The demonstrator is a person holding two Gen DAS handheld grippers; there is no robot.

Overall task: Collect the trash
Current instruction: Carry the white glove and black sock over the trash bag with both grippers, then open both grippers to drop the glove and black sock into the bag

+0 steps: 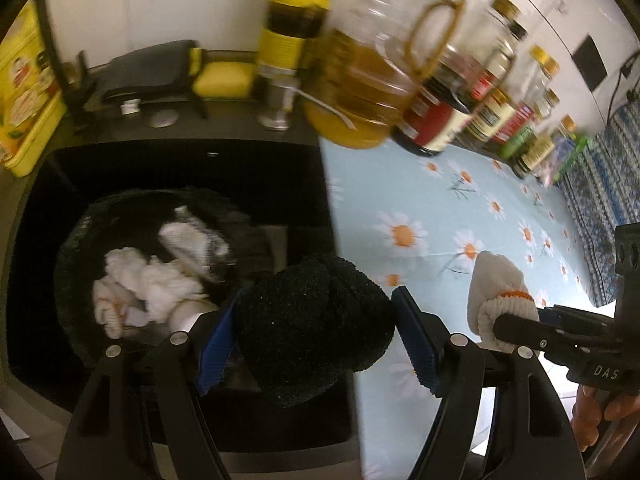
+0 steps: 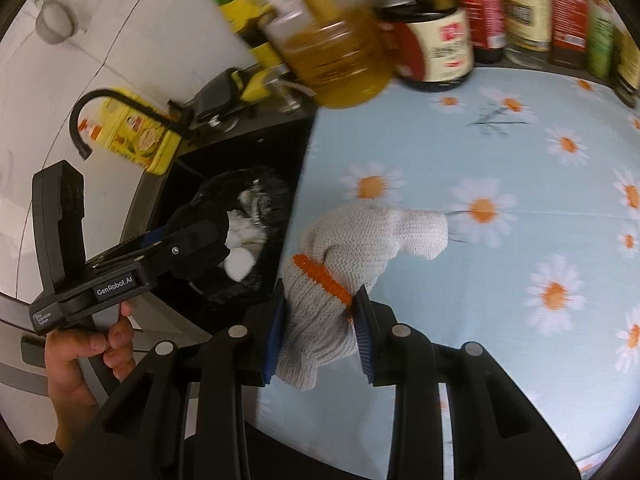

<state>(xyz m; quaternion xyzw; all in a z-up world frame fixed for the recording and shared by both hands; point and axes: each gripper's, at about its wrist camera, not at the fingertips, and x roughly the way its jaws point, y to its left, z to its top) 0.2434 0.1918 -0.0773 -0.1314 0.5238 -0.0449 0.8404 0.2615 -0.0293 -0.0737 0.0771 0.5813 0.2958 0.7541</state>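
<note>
My left gripper (image 1: 316, 322) is shut on a bundled black sock (image 1: 312, 320), held over the dark sink (image 1: 256, 168) beside the black-lined bin (image 1: 76, 236). White crumpled tissues (image 1: 148, 284) and a foil scrap lie in that bin. My right gripper (image 2: 320, 322) is shut on a white knitted glove with an orange band (image 2: 352, 240), above the daisy tablecloth (image 2: 500, 280). The left view also shows the glove (image 1: 496, 288) and the right gripper (image 1: 516, 326) at the lower right. In the right view the left gripper (image 2: 212, 240) hangs over the bin (image 2: 272, 188).
A big oil bottle (image 1: 360, 92), a green-capped bottle (image 1: 292, 40) and several jars (image 1: 492, 108) line the back of the counter. A yellow tin (image 1: 24, 100), a sponge (image 1: 220, 74) and the black tap (image 2: 100, 108) stand behind the sink. A person's hand (image 2: 88, 352) grips the left tool.
</note>
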